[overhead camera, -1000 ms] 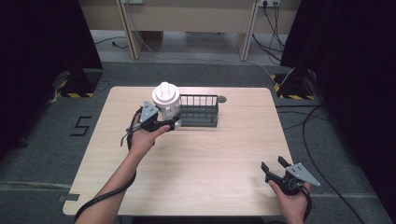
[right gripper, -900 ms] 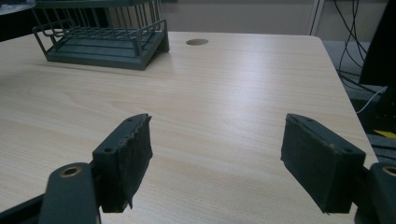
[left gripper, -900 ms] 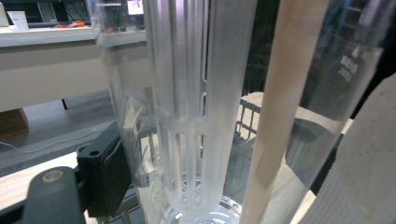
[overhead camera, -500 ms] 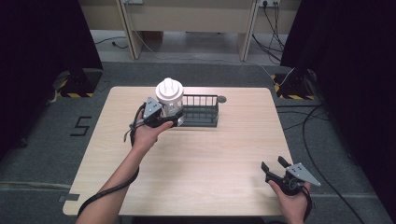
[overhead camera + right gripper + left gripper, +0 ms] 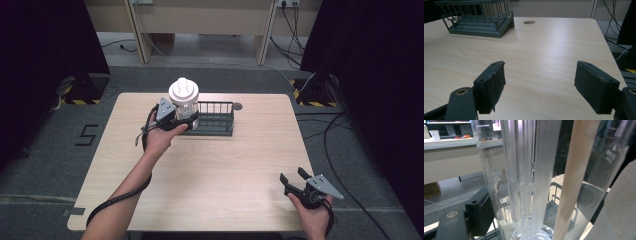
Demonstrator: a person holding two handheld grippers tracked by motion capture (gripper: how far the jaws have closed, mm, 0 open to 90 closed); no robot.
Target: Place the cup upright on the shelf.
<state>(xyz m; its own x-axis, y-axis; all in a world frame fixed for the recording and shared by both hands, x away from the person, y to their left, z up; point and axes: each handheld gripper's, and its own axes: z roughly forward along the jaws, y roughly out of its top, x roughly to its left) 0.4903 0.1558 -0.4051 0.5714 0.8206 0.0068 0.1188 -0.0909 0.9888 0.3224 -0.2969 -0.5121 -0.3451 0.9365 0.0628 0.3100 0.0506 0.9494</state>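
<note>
The left gripper [image 5: 186, 121] is holding a clear jug with a white lid [image 5: 183, 98] at the left end of the dark wire rack [image 5: 216, 120], toward the table's [image 5: 225, 165] far edge. Its fingers are pinching the jug's clear wall [image 5: 499, 182]. The right gripper [image 5: 294, 178] is hovering near the table's near right corner, its fingers [image 5: 492, 82] standing spread with nothing between them.

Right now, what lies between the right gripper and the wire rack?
Nothing: in the right gripper view, only bare table stretches from the open right gripper to the wire rack.
</note>
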